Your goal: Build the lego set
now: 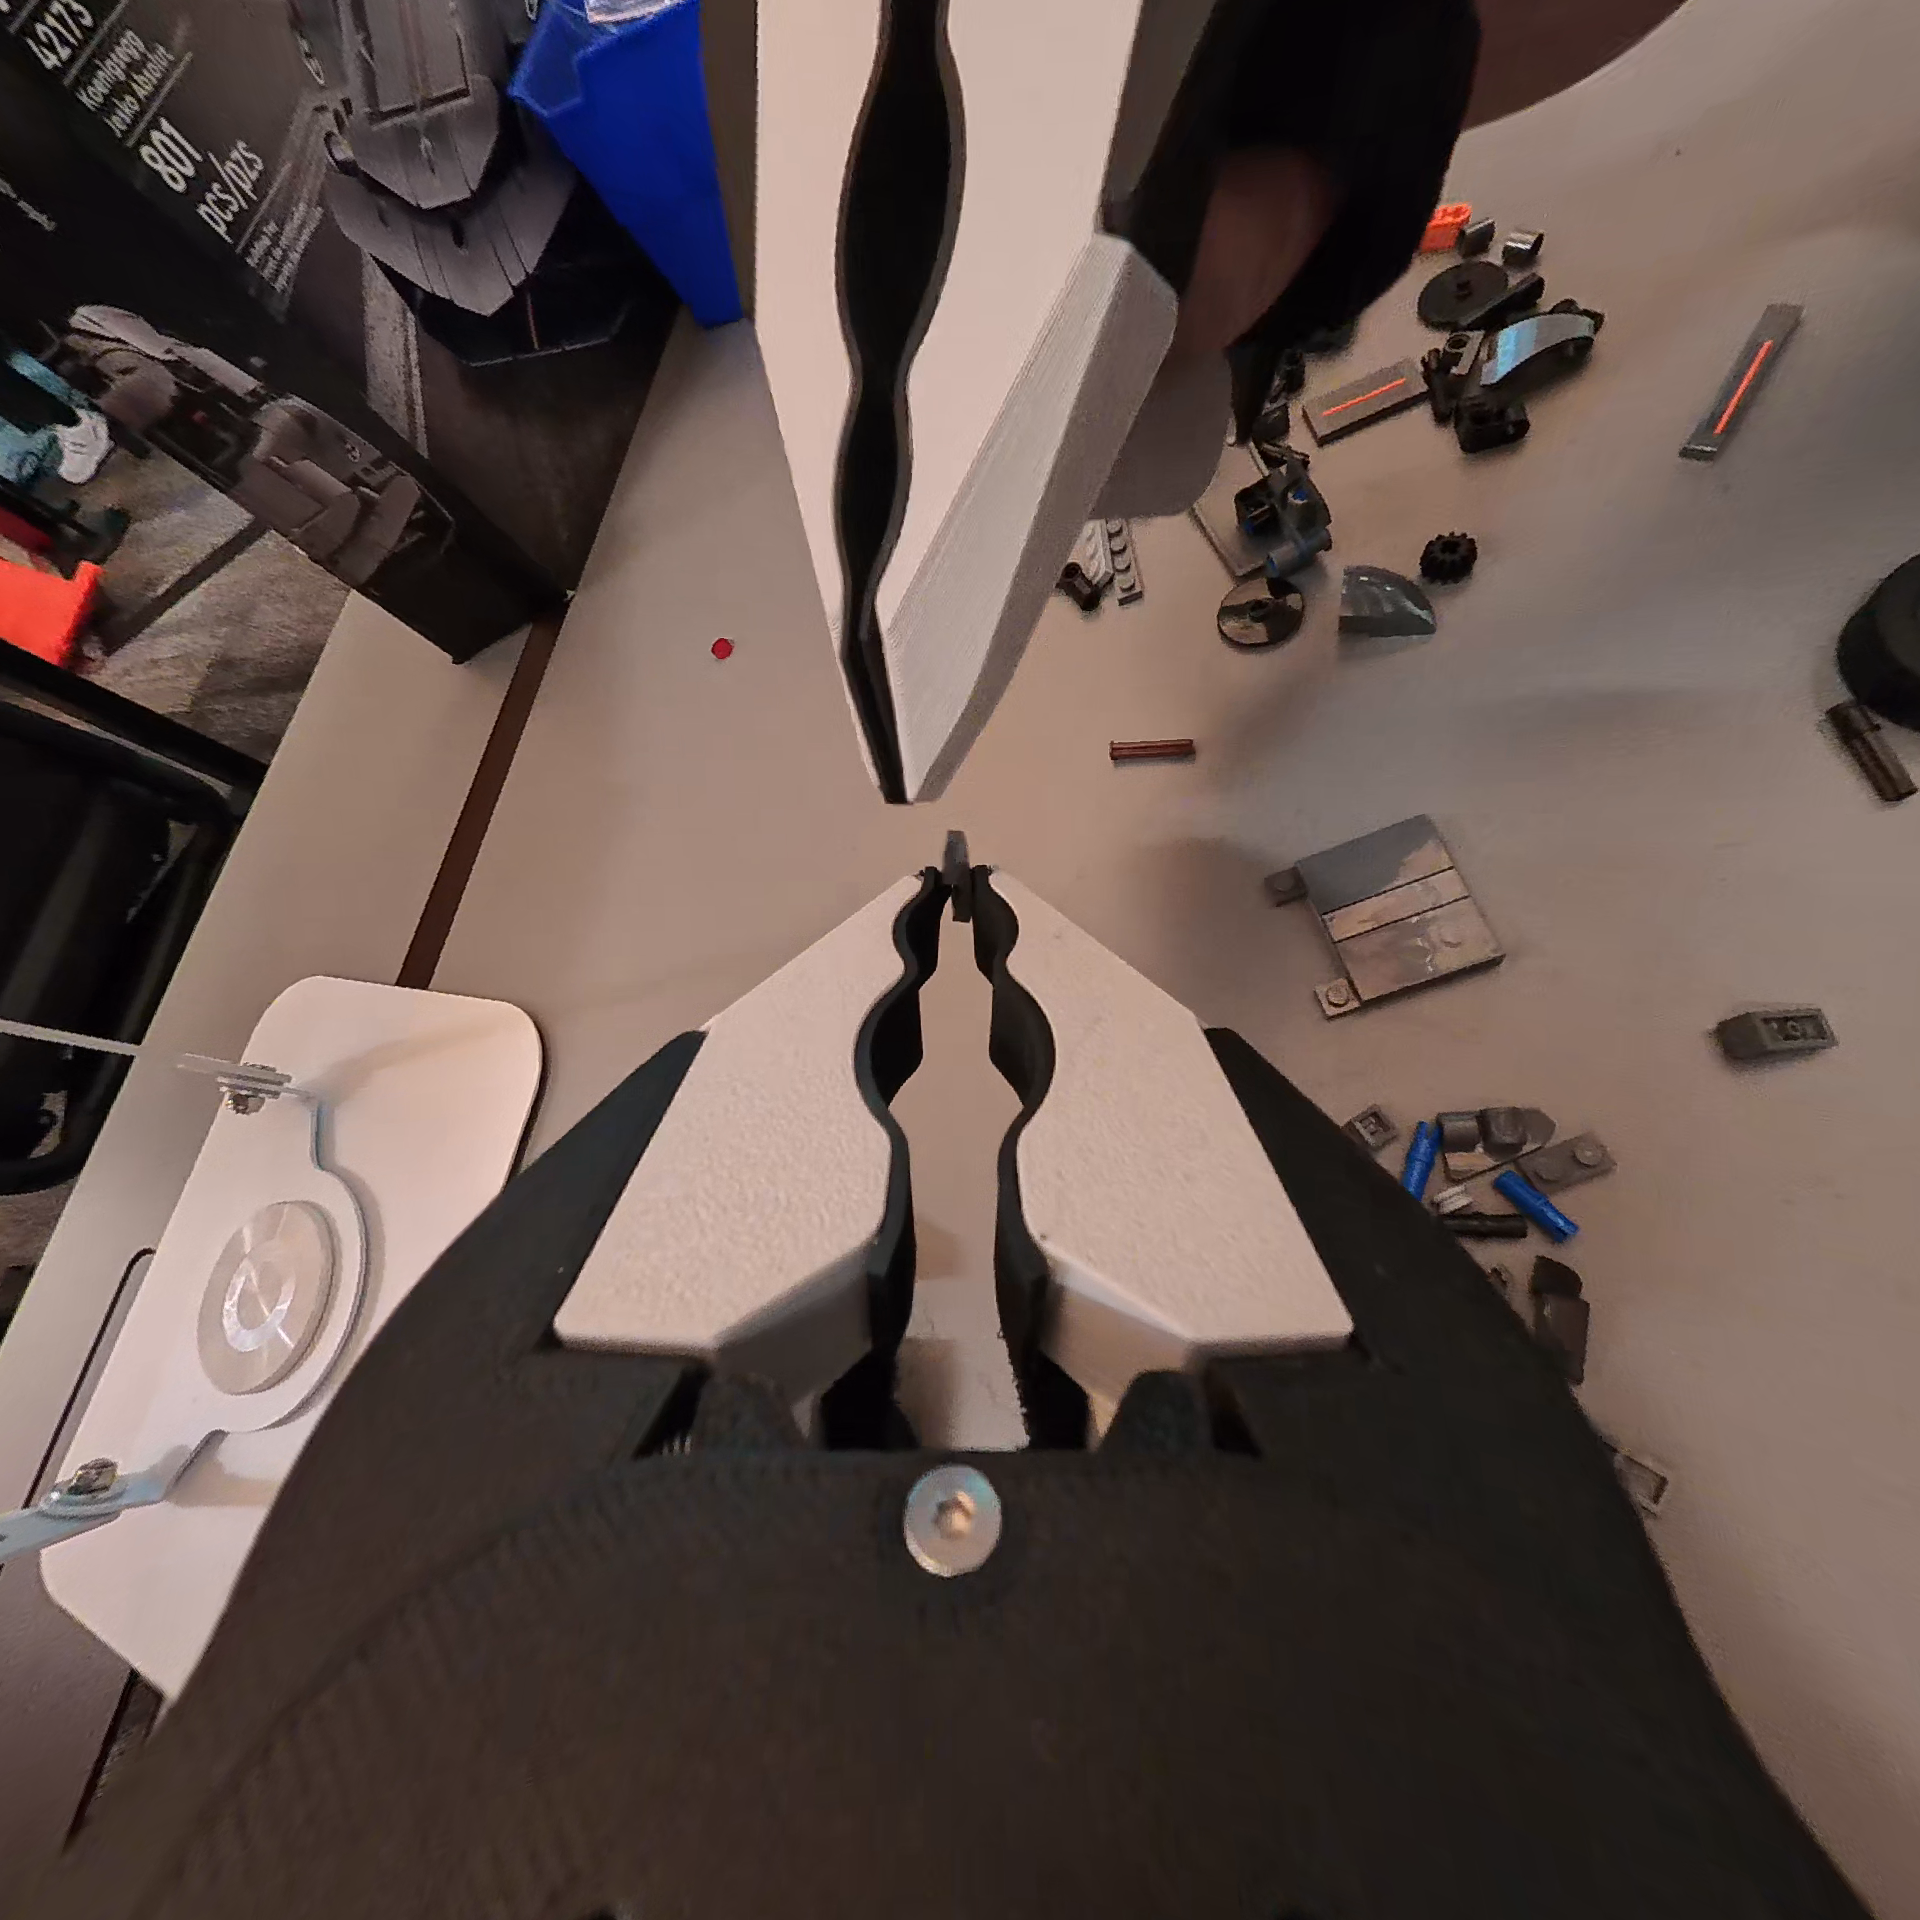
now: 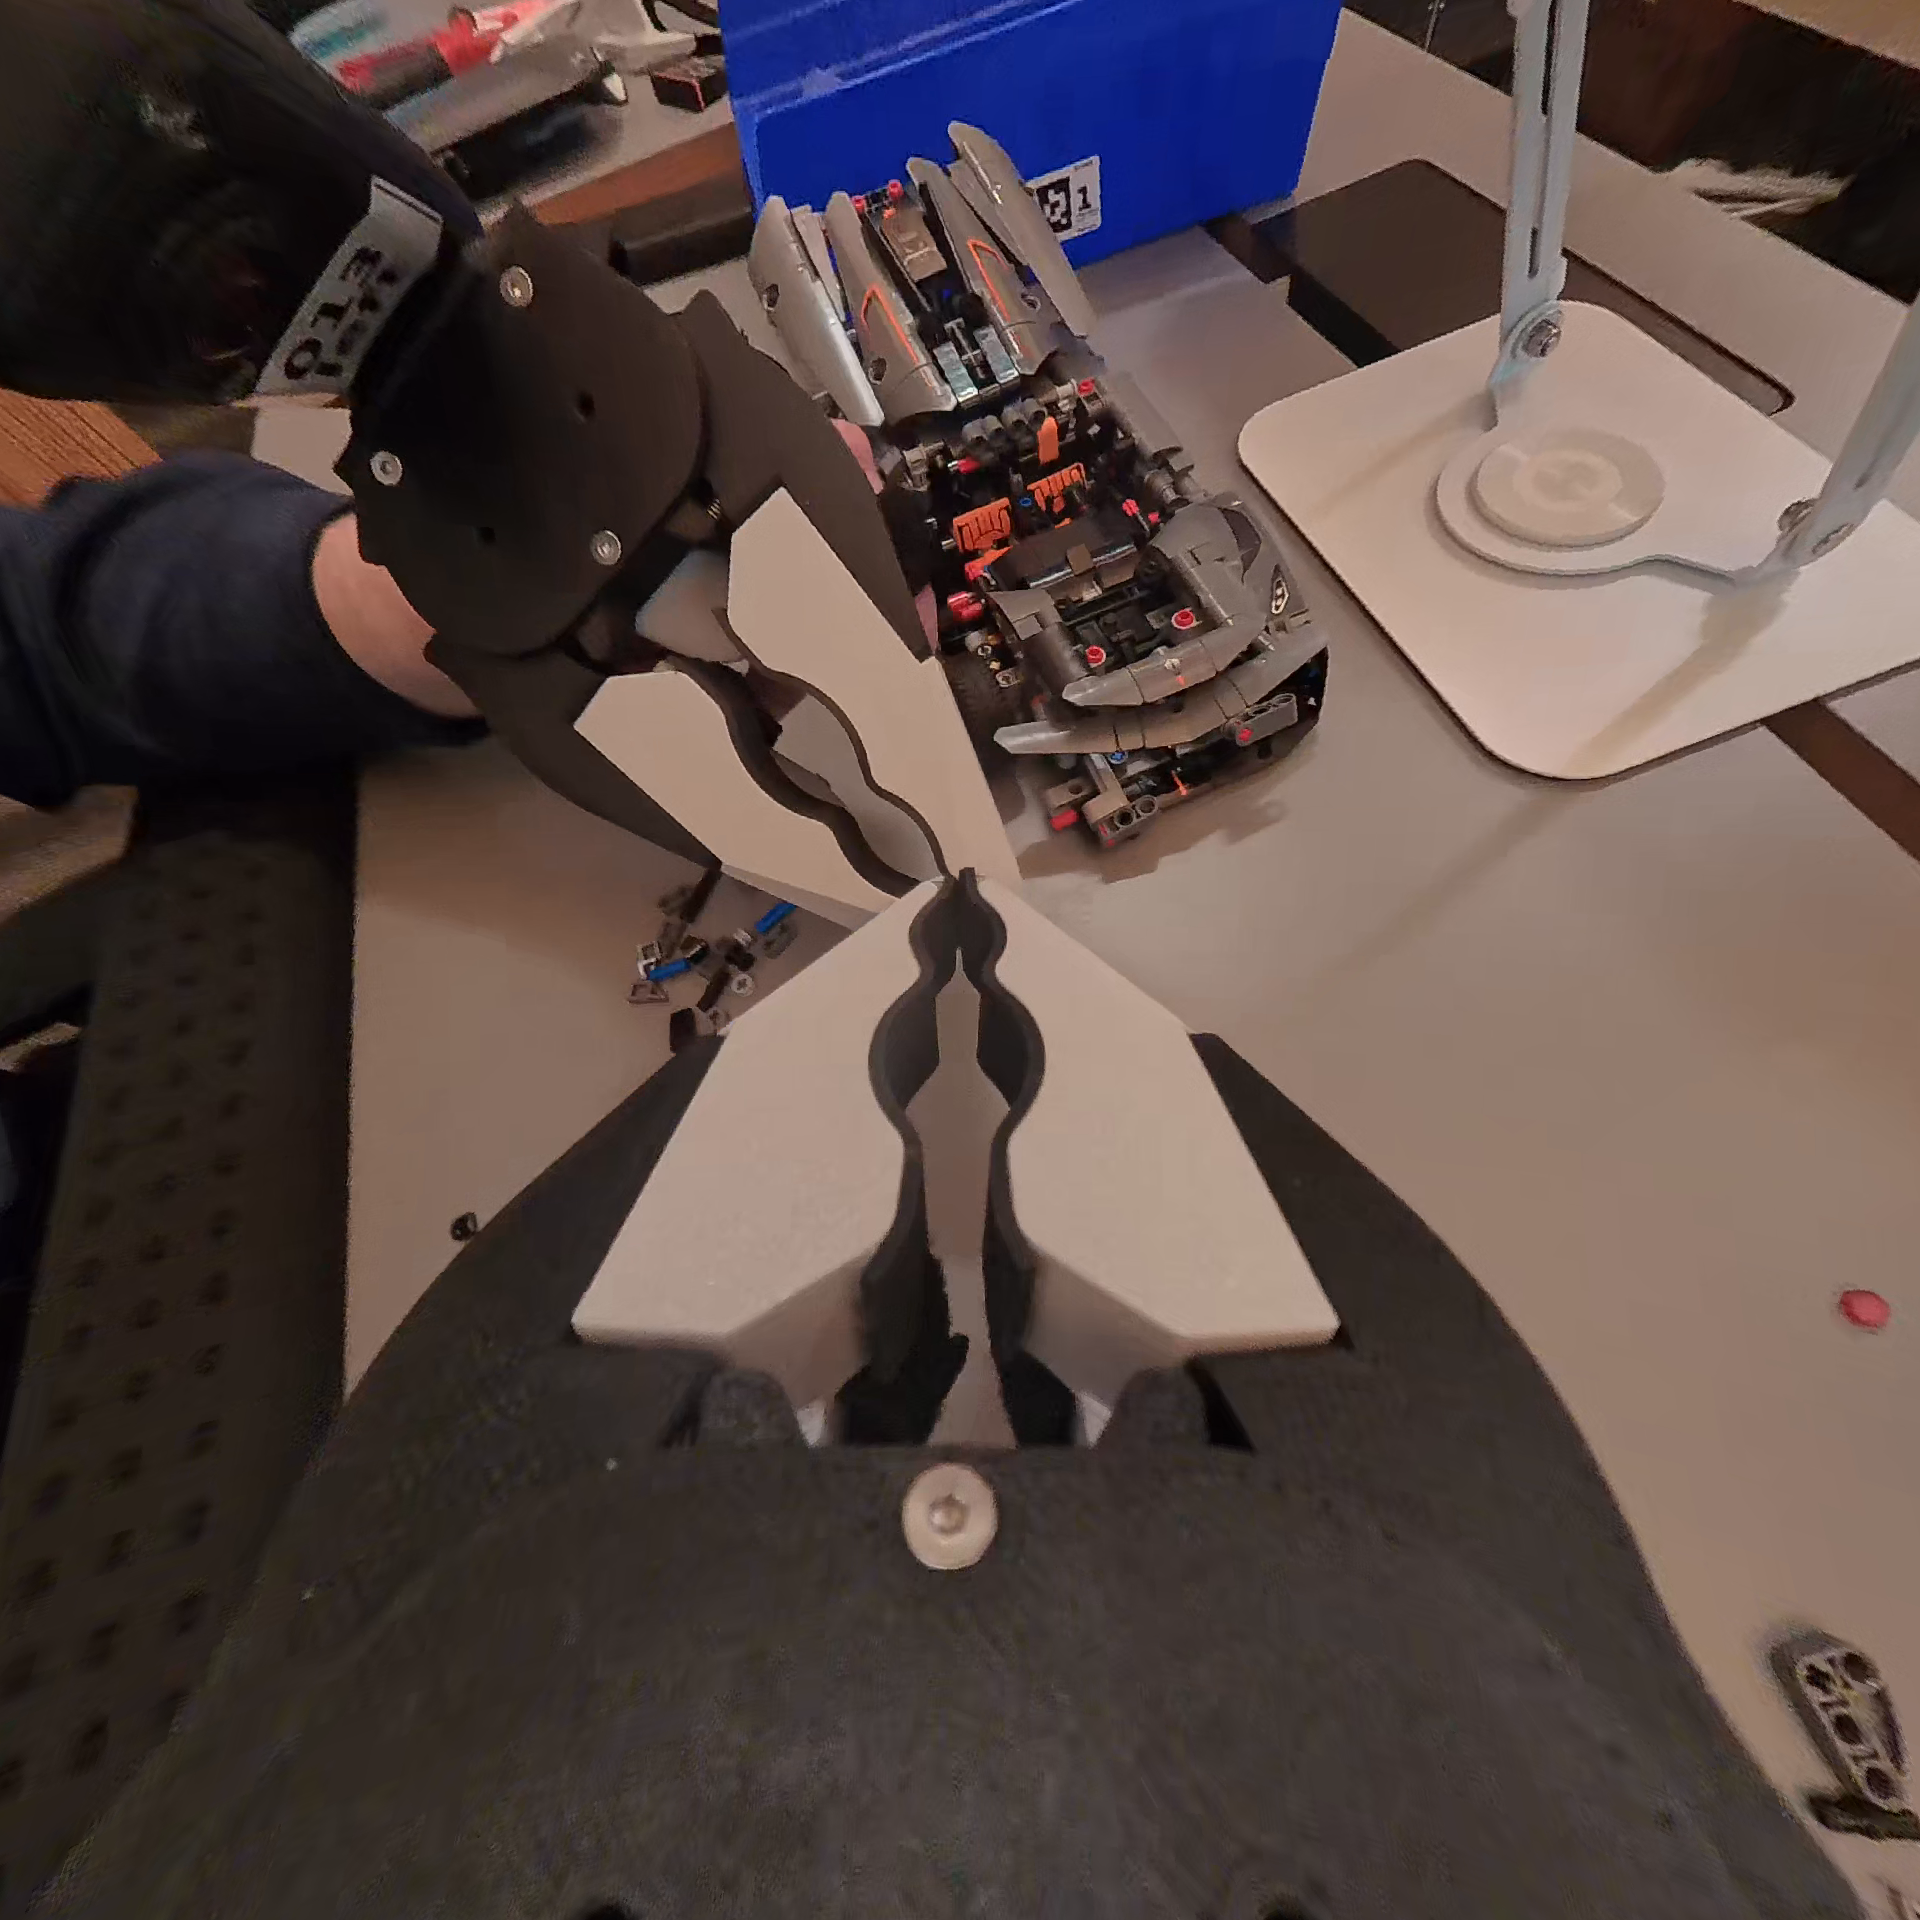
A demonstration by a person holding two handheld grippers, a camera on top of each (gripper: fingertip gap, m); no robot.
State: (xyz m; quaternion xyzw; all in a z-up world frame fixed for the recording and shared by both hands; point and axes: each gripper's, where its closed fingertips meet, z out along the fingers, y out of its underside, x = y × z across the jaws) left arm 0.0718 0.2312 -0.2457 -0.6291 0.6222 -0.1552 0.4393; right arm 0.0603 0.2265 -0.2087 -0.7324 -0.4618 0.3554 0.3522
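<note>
My left gripper (image 1: 957,883) is shut on a small dark grey lego piece (image 1: 955,858) that sticks out a little beyond its fingertips, above the beige table (image 1: 644,831). My right gripper (image 1: 894,792) comes in from the top of the left wrist view, shut, with its tips just short of that piece. In the right wrist view my right gripper (image 2: 962,896) has its pads pressed together with nothing seen between them. The left gripper (image 2: 938,875) reaches in from the upper left and its tips meet mine. The partly built grey and orange lego car (image 2: 1049,520) stands behind them.
Loose lego pieces (image 1: 1455,416) lie at the right, with a grey plate assembly (image 1: 1392,920), a brown axle (image 1: 1151,749) and a red stud (image 1: 722,648). The set's box (image 1: 260,312) and a blue bin (image 2: 987,94) stand at the back. A white stand base (image 2: 1558,540) lies at the right. The tips of both grippers are at nearly the same place. The left tips stand about 11 cm off the brown axle (image 1: 1151,749).
</note>
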